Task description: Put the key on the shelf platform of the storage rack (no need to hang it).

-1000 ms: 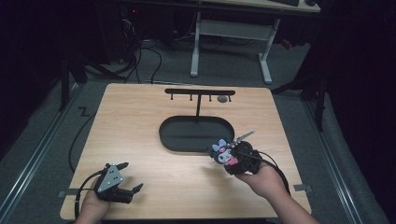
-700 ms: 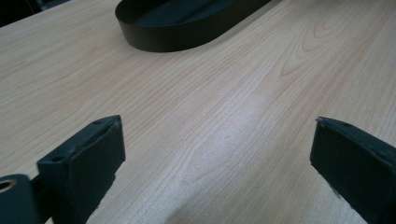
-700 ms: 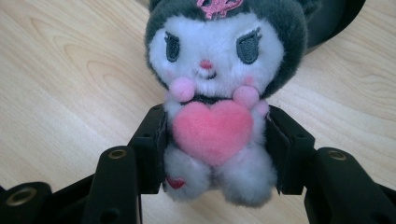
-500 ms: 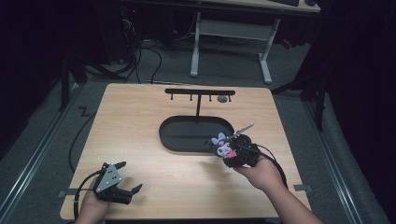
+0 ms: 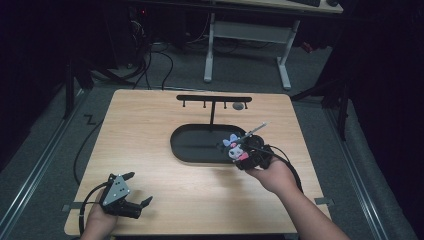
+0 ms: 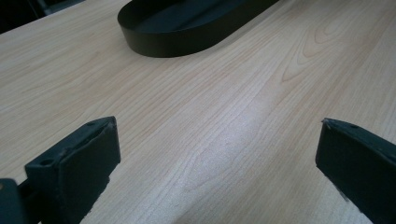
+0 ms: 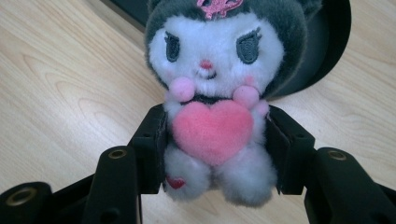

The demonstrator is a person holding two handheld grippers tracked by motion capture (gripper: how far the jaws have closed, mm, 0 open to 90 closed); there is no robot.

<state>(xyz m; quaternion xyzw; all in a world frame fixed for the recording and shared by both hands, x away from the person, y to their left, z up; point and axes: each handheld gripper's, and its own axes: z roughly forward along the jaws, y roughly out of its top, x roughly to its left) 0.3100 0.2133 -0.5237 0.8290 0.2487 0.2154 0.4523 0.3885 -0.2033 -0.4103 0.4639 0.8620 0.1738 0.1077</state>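
The plush toy is a small dark-hooded doll with a white face, a pink bow on its head and a pink heart on its chest. It sits upright between the two black jaws of the right tool, which squeeze its body from both sides, so that tool is clenched on it. In the high view the plush toy is held at the near right end of the black oval tray, over its rim, with a thin light stick slanting up behind it from the right tool. Behind the tray a black T-shaped rack stands on the wooden worktop. Well apart, at the near left corner, the left tool rests low on the worktop with its jaws spread wide, released and grasping nothing; its own view shows bare wood between them
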